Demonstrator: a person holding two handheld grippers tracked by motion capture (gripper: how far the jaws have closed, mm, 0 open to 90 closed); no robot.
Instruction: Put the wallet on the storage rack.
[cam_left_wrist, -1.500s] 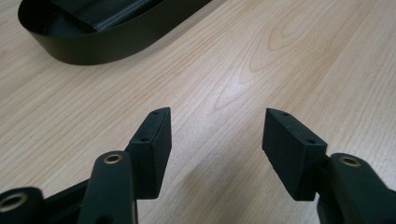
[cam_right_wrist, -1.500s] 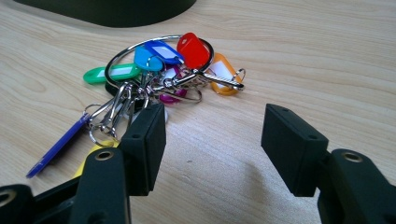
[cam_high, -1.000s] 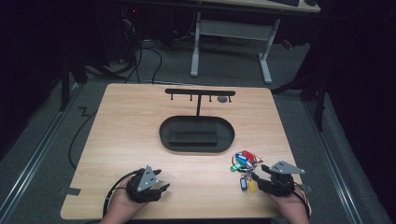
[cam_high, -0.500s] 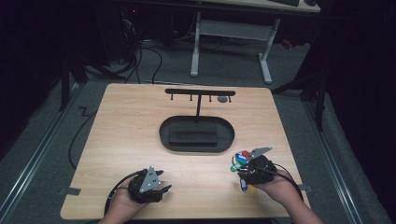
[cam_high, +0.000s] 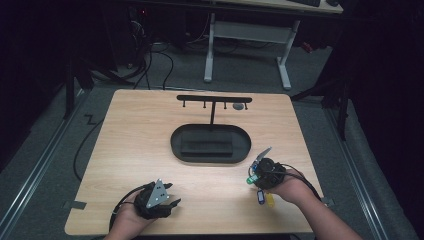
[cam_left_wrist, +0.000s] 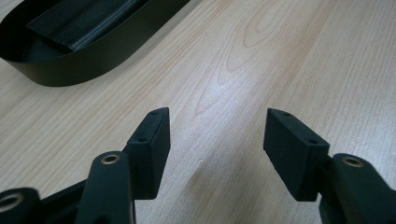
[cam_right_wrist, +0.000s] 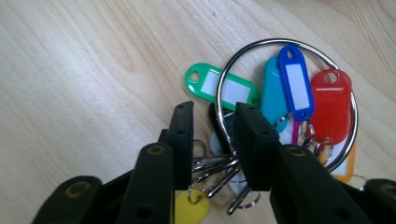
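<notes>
A bunch of coloured key tags on a big metal ring (cam_right_wrist: 289, 93) lies on the wooden table near its front right. My right gripper (cam_right_wrist: 212, 109) points down over it. Its jaws have just been closing and stand narrow, with part of the ring and a black tag between them; the pads do not press on anything. In the high view the right gripper (cam_high: 267, 172) covers most of the key bunch (cam_high: 260, 196). My left gripper (cam_high: 172, 196) rests at the front left, open and empty (cam_left_wrist: 217, 119), above bare wood.
A black oval tray (cam_high: 175, 142) with a dark block inside sits mid-table; its rim (cam_left_wrist: 70, 77) lies beyond the left jaws. Behind the tray stands a black T-shaped rack with hooks (cam_high: 214, 98). Cables trail off the table's front left.
The right hand has moved left and away from the front edge, onto the key bunch, and its jaws have narrowed around the ring. The left gripper has stayed put.
</notes>
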